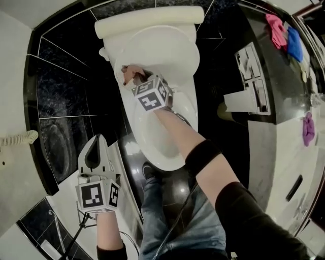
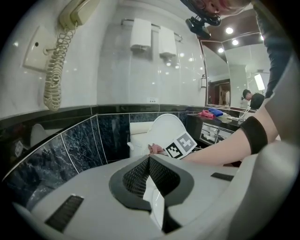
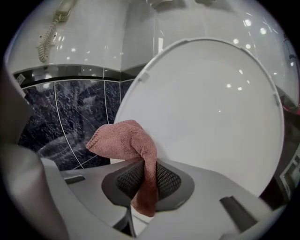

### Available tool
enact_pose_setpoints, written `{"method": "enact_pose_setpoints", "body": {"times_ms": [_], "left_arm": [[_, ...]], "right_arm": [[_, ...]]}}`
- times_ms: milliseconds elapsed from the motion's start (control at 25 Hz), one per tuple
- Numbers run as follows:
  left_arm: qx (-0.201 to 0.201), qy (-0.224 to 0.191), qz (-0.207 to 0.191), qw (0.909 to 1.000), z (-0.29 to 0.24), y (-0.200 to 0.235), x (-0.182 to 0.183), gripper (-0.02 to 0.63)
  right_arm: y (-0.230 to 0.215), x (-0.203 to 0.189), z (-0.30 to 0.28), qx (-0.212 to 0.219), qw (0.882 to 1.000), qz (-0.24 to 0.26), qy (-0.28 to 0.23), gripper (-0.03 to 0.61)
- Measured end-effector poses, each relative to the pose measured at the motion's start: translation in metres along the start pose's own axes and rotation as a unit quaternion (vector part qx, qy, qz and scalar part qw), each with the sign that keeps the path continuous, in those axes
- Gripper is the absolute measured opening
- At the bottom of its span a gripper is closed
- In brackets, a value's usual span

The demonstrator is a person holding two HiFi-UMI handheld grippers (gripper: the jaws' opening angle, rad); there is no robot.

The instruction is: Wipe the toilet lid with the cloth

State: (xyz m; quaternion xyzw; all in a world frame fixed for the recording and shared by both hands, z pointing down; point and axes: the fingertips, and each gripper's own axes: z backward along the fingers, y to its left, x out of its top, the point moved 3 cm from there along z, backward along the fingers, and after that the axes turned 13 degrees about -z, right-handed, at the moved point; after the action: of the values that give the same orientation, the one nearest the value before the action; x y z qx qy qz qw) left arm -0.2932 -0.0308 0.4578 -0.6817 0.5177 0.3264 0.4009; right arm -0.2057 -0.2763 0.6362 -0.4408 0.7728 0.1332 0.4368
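Dark marbled wall tiles [image 2: 70, 145] run behind both sets of fingertips, with pale wall above them. The toilet [image 1: 167, 137] stands open ahead of the left gripper's fingers and under the right forearm. Its lid [image 3: 211, 108] is raised upright against the tank [image 1: 147, 23] and fills the space just beyond the right gripper's fingers, mostly up and to their right. A dark counter [image 1: 264, 61] lies well off to the right of those fingers.

The right gripper [image 3: 147, 180] reaches toward the lid's lower left edge. Its fingers are clamped on the pink cloth [image 3: 126, 140]. A bunched fold of it rises above and left of the fingertips, and a tail hangs down between the mesh pads [image 3: 166, 180]. The fold sits against the lid's edge, but I cannot tell whether it touches.

The left gripper [image 1: 96, 144] is held low, well apart from the lid. Its fingers are pressed together with nothing between them. Straight past its fingertips show the right gripper's marker cube [image 2: 180, 145] and a bit of the cloth. A wall phone [image 2: 70, 14] with a coiled cord hangs high to the left of those fingertips.
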Motion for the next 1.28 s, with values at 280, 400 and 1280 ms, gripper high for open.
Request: {"method": "enact_pose_setpoints", "body": {"times_ms": [280, 400, 1280], "left_arm": [[-0.013, 0.0, -0.005, 0.9999, -0.013, -0.022, 0.009, 0.003], [-0.019, -0.006, -0.008, 0.9998, -0.02, -0.035, 0.02, 0.003], [-0.013, -0.012, -0.006, 0.9998, -0.022, -0.04, 0.024, 0.003]], "right_arm": [[-0.109, -0.011, 0.046, -0.091, 0.996, -0.025, 0.006, 0.074], [-0.146, -0.016, 0.061, -0.122, 0.992, -0.043, 0.007, 0.072], [0.002, -0.065, 0.056, 0.036, 0.999, -0.002, 0.027, 0.075]]}}
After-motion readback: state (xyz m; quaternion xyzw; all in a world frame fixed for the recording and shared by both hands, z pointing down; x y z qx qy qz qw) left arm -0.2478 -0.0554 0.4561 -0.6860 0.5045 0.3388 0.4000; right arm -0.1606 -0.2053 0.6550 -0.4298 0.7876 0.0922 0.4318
